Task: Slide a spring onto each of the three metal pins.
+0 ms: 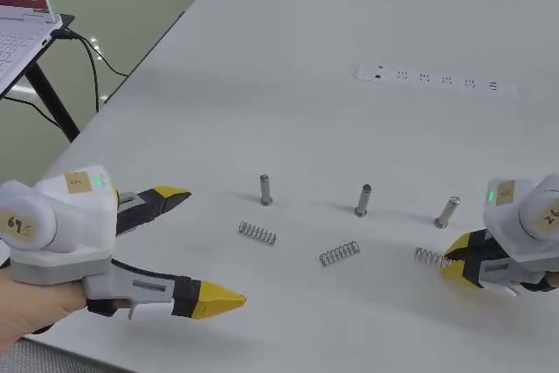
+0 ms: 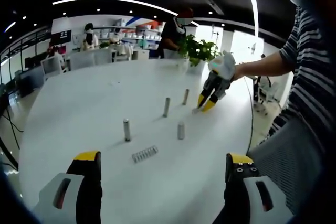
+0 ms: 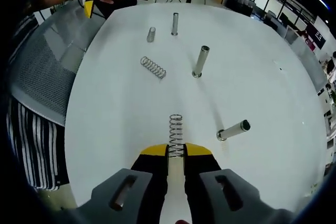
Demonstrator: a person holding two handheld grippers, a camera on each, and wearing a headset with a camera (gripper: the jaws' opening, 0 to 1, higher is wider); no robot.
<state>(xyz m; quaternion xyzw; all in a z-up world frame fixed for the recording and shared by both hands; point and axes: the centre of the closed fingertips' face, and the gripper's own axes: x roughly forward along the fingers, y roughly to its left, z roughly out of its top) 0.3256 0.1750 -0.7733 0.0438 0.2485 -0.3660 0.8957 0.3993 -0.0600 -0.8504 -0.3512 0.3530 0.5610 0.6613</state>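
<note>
White table (image 1: 288,32): power strip (image 1: 434,79) beyond pins (image 1: 265,189); laptop (image 1: 22,15) off left.

Matt white table (image 1: 288,58), dull grey metal pins (image 1: 265,189), bright wire springs (image 1: 258,233), matt grey plastic gripper (image 1: 175,246)

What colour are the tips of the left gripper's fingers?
Yellow; the fingertips of the left gripper show best in the head view.

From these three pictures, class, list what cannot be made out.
1. Head view: the right gripper is cut off by the right edge.
2. Right gripper view: the near end of the spring is hidden between that gripper's jaws.
3. Head view: the laptop is cut off by the left edge; markings on the power strip are too small.
</note>
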